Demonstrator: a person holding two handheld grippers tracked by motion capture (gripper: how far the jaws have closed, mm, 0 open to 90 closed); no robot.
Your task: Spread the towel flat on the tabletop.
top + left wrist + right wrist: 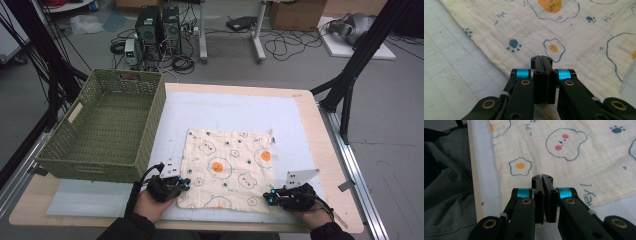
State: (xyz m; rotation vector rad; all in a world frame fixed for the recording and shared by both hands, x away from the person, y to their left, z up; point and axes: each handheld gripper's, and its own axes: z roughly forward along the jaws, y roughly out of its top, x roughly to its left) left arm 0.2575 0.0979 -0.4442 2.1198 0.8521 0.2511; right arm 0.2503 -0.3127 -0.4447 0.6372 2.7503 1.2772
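Room: lab floor behind with cables, computer towers and cardboard boxes
Table [310, 107]: light wood with a pale gridded mat on top
Cloth [227, 167]: cream square printed with fried eggs, paws and little faces, lying flat on the mat, near side by the table's front edge
Basket [150, 120]: green woven one, just left of the cloth
Left tool [181, 184]: clenched at the cloth's near left corner, fabric runs under the jaws
Right tool [270, 197]: clenched too, at the near right corner
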